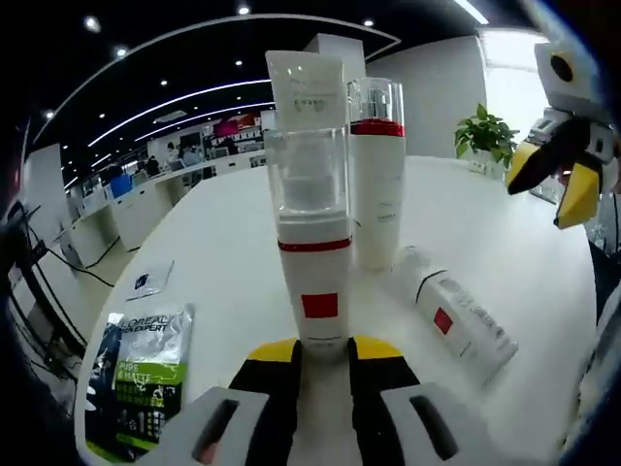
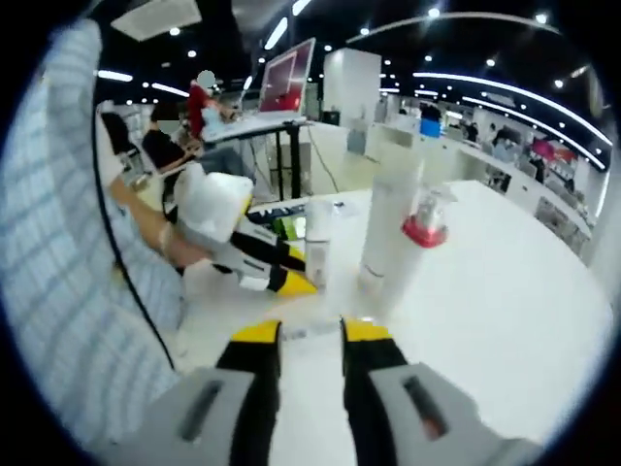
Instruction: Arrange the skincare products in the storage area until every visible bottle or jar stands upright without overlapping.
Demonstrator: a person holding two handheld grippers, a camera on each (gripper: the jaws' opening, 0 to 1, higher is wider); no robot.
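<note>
It looks like a big open-plan office: rows of ceiling spotlights (image 1: 175,102) overhead, long white desks (image 1: 146,194) with people working far off, and a monitor (image 2: 288,76) on a stand.

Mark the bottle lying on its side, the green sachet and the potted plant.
Lying bottle (image 1: 454,320), left gripper view, on its body.
Green sachet (image 1: 146,374), left gripper view, on its front.
Potted plant (image 1: 485,131), left gripper view, on its leaves.
</note>
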